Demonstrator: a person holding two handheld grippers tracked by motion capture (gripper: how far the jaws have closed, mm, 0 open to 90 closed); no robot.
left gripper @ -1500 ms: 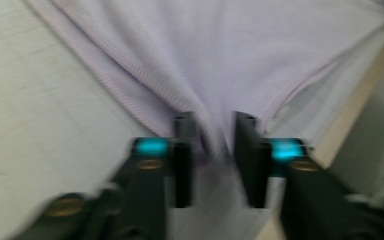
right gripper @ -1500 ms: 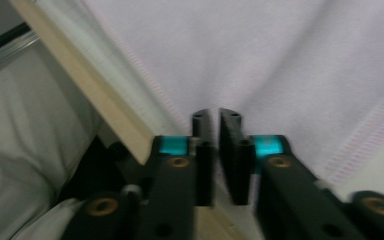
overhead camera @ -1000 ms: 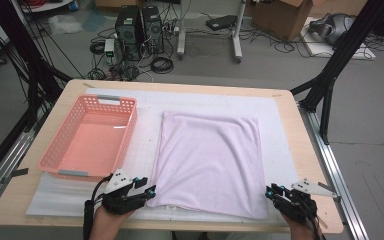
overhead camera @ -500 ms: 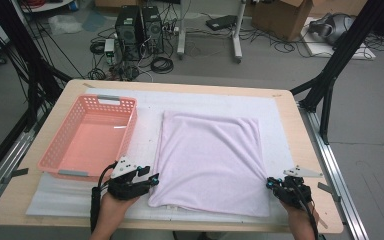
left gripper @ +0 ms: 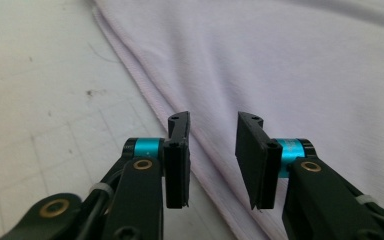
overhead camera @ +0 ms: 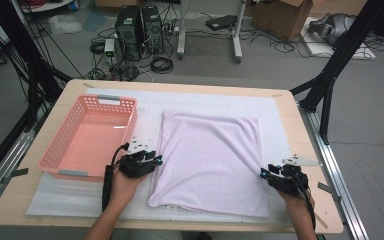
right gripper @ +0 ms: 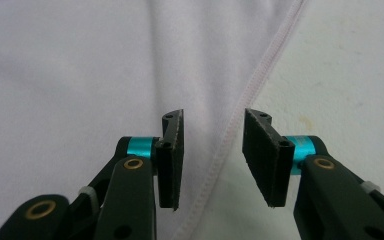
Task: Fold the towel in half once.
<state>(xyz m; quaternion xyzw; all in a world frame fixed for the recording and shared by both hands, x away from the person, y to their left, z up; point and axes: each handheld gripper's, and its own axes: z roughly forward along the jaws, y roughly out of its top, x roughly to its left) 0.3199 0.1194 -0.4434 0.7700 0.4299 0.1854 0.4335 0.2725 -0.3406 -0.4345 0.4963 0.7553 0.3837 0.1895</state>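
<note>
The lilac towel (overhead camera: 210,165) lies flat beside the pink basket (overhead camera: 87,142), unfolded; left tongs (left gripper: 212,150) and right tongs (right gripper: 212,155) straddle its side hems, apart, having just narrowed and widened; gripping and folding remain, I judge.

A pink plastic basket (overhead camera: 87,140) sat on the left part of a white mat (overhead camera: 215,102) that covered a wooden table (overhead camera: 305,150). Beyond the table, on the grey floor, stood two black computer towers (overhead camera: 140,25), tangled cables (overhead camera: 162,64), and a cardboard box (overhead camera: 280,15).
</note>
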